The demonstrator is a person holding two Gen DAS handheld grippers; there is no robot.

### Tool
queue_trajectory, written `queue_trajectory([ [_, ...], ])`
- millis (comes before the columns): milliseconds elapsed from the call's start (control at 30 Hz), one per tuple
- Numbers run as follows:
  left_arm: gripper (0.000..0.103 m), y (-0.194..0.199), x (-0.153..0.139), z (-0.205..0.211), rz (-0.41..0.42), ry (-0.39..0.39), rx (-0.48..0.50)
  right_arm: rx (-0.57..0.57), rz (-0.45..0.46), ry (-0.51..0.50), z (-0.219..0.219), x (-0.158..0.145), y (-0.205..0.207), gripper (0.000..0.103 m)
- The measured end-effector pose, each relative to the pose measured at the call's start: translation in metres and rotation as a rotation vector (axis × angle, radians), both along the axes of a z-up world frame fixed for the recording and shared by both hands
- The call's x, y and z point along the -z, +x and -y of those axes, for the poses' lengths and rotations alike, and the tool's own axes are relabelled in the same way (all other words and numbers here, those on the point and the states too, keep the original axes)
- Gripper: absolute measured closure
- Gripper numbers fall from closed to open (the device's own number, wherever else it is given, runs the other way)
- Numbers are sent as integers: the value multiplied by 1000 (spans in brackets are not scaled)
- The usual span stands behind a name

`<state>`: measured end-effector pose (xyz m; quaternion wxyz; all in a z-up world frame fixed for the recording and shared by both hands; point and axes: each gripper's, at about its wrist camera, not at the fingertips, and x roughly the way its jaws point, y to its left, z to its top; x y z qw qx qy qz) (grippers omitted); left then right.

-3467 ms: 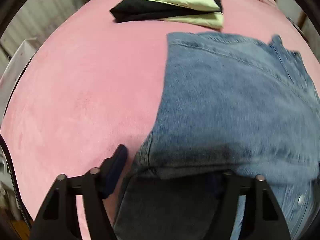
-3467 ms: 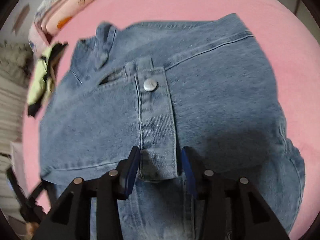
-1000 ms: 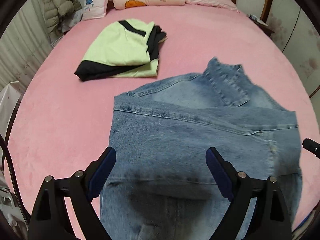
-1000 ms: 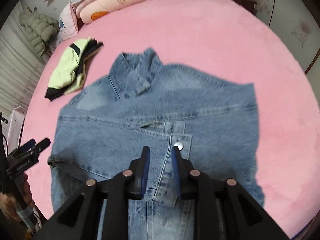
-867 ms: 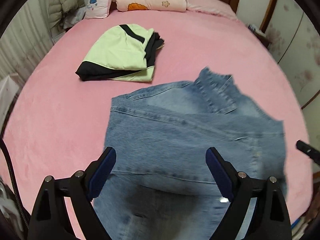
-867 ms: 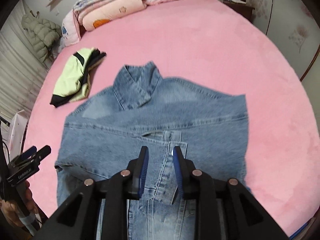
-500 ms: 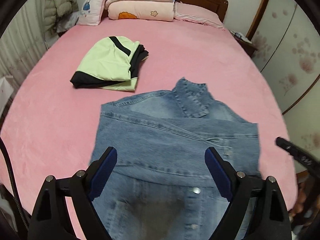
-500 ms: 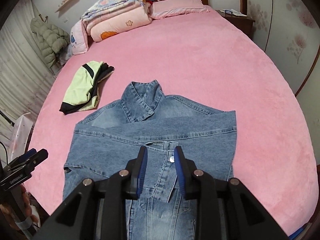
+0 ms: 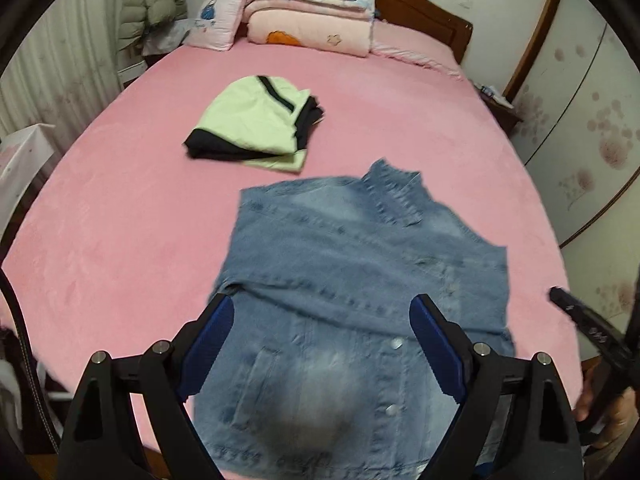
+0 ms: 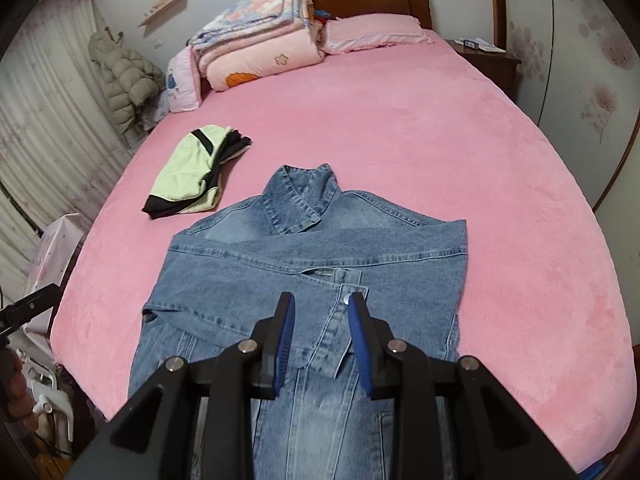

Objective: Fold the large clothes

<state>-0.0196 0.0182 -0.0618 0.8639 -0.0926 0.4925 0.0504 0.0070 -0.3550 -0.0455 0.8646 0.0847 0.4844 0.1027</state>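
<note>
Two claws hang above a denim jacket (image 10: 320, 264) that lies flat on the pink bed (image 10: 400, 132), sleeves folded across its chest. The left claw (image 9: 320, 344) is wide open with nothing in it. The right claw (image 10: 322, 336) is open just a little, also with nothing, over the button strip. Beside the jacket's collar sits a folded green and black top (image 9: 256, 124).
</note>
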Motion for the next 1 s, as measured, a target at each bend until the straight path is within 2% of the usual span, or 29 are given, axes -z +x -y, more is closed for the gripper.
queue_trajectory([
  [133, 14, -28, 19, -11, -3, 32, 36, -4, 38, 42, 6, 0, -34, 75],
  [233, 14, -44, 42, -24, -43, 41, 44, 14, 37, 26, 10, 5, -56, 75],
  [300, 14, -56, 59, -36, -76, 40, 32, 25, 19, 16, 12, 12, -68, 75],
  [467, 14, -89, 102, -72, -152, -18, -8, 23, -54, 1, 16, 32, -108, 74],
  [533, 14, -101, 121, -82, -188, -28, -9, 20, -79, -21, 16, 41, -123, 59],
  [567, 14, -105, 129, -86, -205, -24, -6, 22, -89, -31, 16, 45, -130, 57],
  [700, 14, -123, 165, -99, -274, -15, 16, 51, -141, -41, 21, 64, -157, 57],
  [833, 14, -134, 202, -108, -337, -43, 52, 72, -191, -56, 25, 86, -176, 56],
  [1000, 14, -137, 233, -114, -354, -88, 71, 110, -237, -73, 36, 109, -195, 56],
])
